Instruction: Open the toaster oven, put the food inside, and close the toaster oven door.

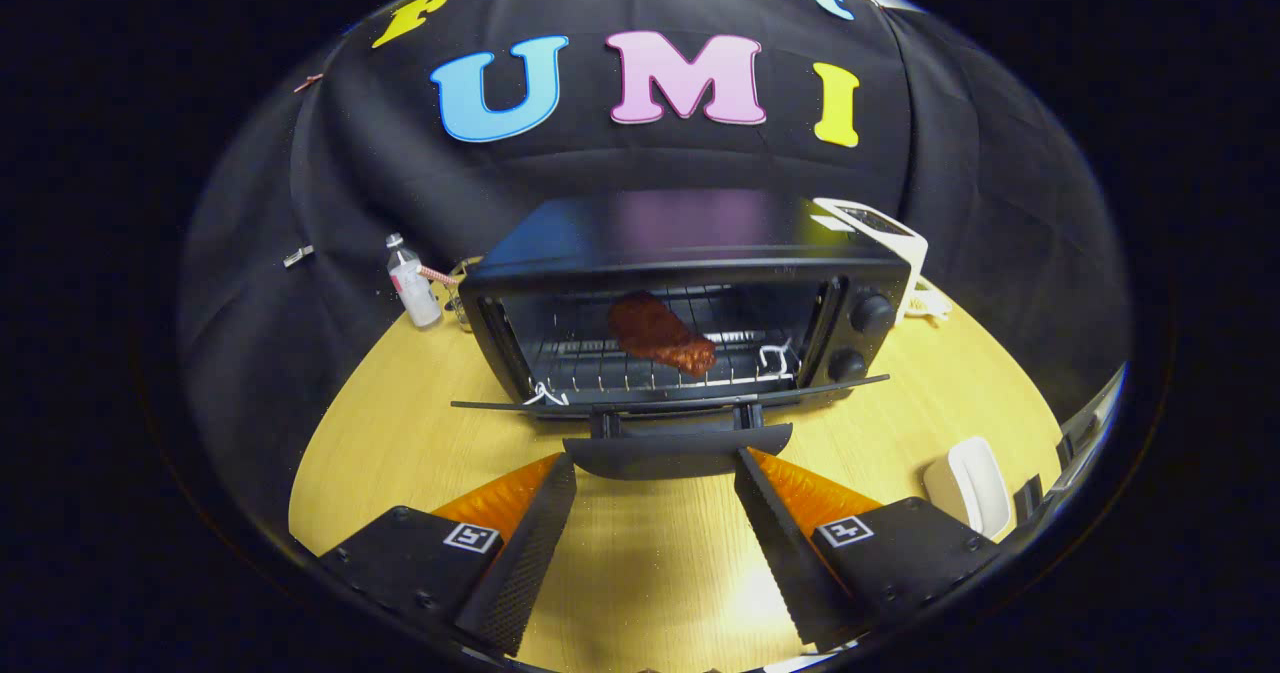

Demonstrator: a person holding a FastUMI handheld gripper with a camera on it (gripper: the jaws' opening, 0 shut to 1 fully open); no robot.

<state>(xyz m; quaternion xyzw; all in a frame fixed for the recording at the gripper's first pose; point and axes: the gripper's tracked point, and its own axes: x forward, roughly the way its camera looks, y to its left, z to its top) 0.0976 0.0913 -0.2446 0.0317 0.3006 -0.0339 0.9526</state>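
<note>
Toaster oven point(690, 293) stands open, one piece of food point(660, 335) on its rack; the gripper point(655, 473) sits level, fingers released, flanking the door handle point(676, 451).

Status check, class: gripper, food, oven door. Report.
Gripper open, fingers flanking door handle. Food on rack inside toaster oven. Door down, unobstructed.

I see a pale yellow wood-grain counter point(400, 423) under bright overhead light, with a soft glare patch near me. Black cloth point(330, 183) hangs behind and around it as the booth's wall, creased in long folds. A small clear bottle point(412, 283) stands near the cloth, a white device point(895, 238) opposite, and a white rounded object point(968, 483), perhaps a dish, nearer me.
</note>
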